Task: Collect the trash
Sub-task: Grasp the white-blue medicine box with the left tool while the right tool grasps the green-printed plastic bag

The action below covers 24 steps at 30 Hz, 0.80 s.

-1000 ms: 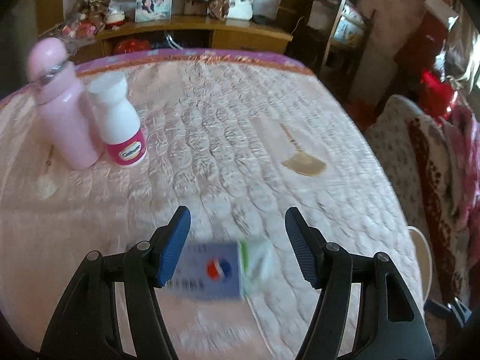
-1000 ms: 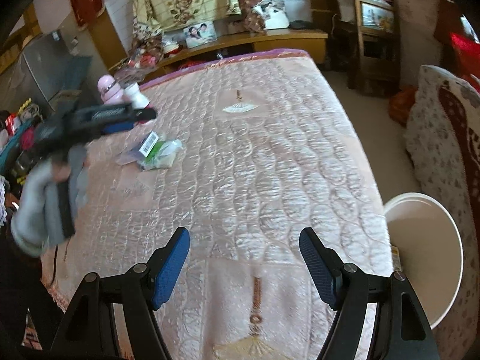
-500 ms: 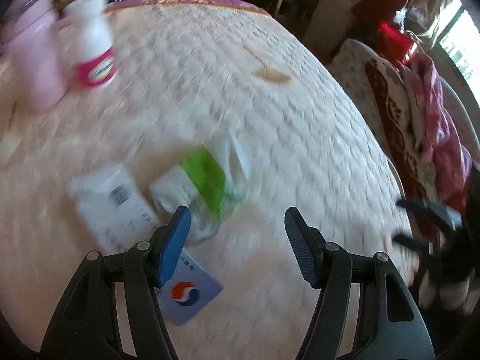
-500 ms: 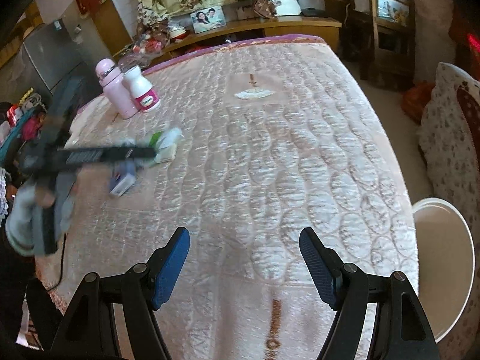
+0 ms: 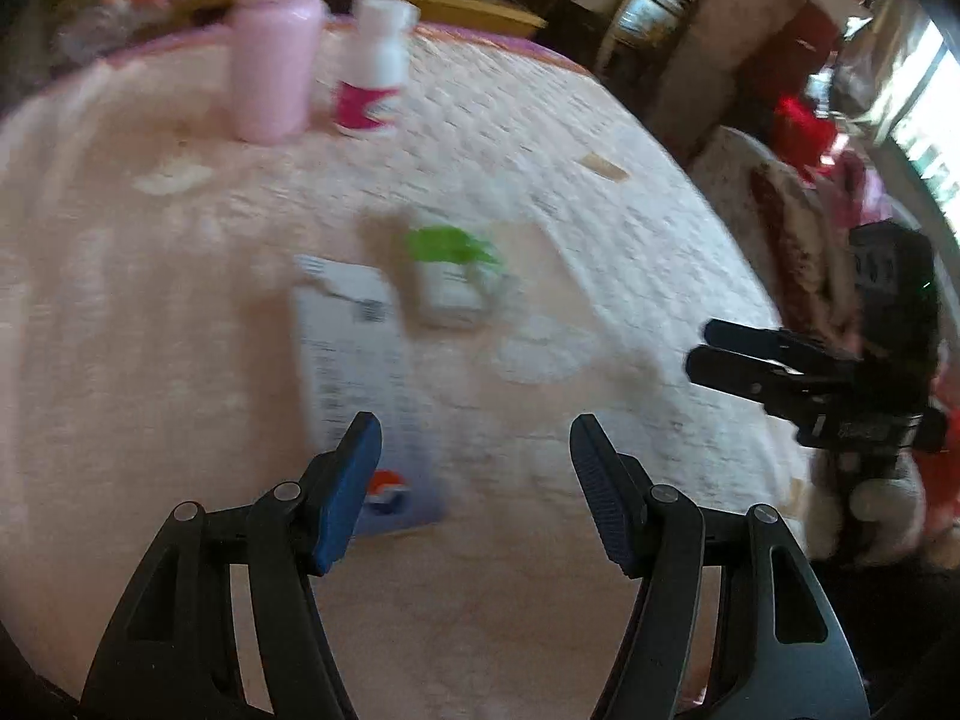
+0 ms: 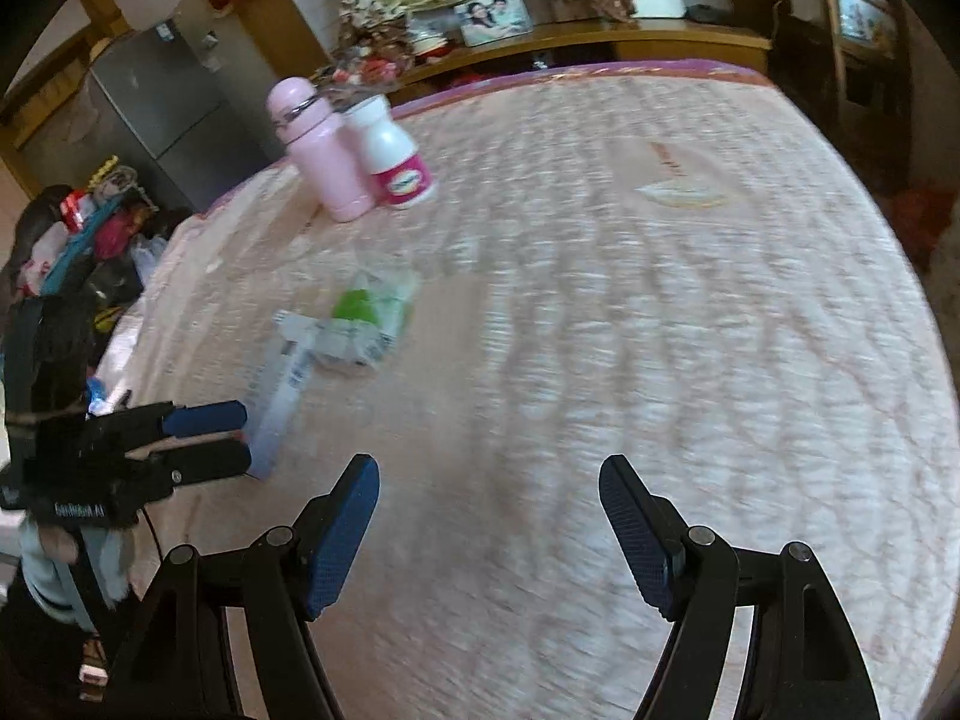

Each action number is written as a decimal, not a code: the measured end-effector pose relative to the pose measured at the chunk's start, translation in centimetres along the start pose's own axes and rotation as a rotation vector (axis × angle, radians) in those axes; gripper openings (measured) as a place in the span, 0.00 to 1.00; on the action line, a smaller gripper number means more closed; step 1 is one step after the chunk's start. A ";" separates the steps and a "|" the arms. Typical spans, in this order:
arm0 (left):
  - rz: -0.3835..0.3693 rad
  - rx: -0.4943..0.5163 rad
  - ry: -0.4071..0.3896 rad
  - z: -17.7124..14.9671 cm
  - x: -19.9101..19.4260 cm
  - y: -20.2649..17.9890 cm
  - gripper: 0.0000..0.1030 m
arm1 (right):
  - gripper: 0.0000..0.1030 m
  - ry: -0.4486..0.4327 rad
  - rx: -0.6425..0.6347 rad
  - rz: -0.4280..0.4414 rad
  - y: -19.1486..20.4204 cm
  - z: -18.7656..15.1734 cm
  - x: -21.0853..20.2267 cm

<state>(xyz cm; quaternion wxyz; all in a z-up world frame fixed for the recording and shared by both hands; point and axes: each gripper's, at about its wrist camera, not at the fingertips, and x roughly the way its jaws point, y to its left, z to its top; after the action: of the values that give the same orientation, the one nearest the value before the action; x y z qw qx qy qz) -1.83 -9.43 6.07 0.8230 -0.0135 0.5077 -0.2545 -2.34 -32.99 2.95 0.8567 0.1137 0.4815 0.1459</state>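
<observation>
A flat white and blue wrapper (image 5: 360, 384) lies on the pink quilted table cover, its near end by my left gripper's left finger. A crumpled green and white wrapper (image 5: 450, 276) lies just beyond it. Both show in the right wrist view: the flat wrapper (image 6: 288, 384) and the green one (image 6: 366, 318). My left gripper (image 5: 474, 480) is open and empty, low over the cover; it also shows in the right wrist view (image 6: 210, 438). My right gripper (image 6: 489, 516) is open and empty, to the right of the trash; it also shows in the left wrist view (image 5: 720, 354).
A pink bottle (image 6: 318, 156) and a white bottle with a magenta label (image 6: 396, 156) stand at the far left of the table cover (image 6: 660, 330). A wooden shelf with photos (image 6: 540, 36) runs behind. A patterned chair (image 5: 798, 252) stands at the right edge.
My left gripper has drawn back, so both wrappers now lie further ahead of it. My right gripper has moved left toward the trash; the white bin has left its view.
</observation>
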 end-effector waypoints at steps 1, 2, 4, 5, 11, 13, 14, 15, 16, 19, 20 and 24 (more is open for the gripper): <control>0.043 0.000 -0.019 -0.1 -0.1 0.2 0.62 | 0.76 0.000 0.000 0.004 0.5 0.3 0.6; 0.058 -0.004 -0.027 -0.1 -0.1 0.4 0.63 | 0.76 0.002 0.001 0.007 0.8 0.6 1.1; 0.079 -0.022 -0.031 -0.2 0.3 1.0 0.63 | 0.76 0.006 0.000 0.019 1.6 1.2 2.1; 0.103 -0.029 -0.020 -0.2 0.9 1.2 0.63 | 0.76 0.007 -0.005 0.022 2.1 1.5 2.7; 0.162 -0.040 -0.013 0.0 3.1 2.4 0.63 | 0.76 0.016 -0.024 0.012 3.9 2.9 4.7; 0.172 -0.046 -0.014 0.5 3.8 2.6 0.63 | 0.76 0.015 -0.018 0.011 4.0 3.2 5.0; 0.179 -0.056 -0.022 0.8 4.0 2.9 0.63 | 0.76 0.016 -0.015 0.008 4.0 3.4 5.2; 0.181 -0.066 -0.036 0.9 3.9 3.2 0.62 | 0.76 0.017 -0.013 0.006 4.2 3.7 5.5; 0.183 -0.085 -0.042 0.9 3.9 3.6 0.62 | 0.76 0.018 -0.012 0.004 4.3 4.0 5.7; 0.185 -0.128 -0.062 0.4 3.0 4.3 0.47 | 0.76 0.022 -0.010 -0.009 4.8 4.8 6.8; 0.196 -0.135 -0.064 0.2 2.8 4.6 0.43 | 0.76 0.024 -0.009 -0.011 5.1 5.1 7.3; 0.187 -0.167 -0.070 -0.4 2.2 5.5 0.42 | 0.82 0.049 -0.023 -0.035 6.6 6.1 9.9</control>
<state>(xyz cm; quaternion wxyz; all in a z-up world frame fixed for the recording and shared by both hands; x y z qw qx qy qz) 0.88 -5.48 2.51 0.8565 -0.0434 0.4969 -0.1328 6.82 -23.62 0.48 0.8482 0.0917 0.5028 0.1392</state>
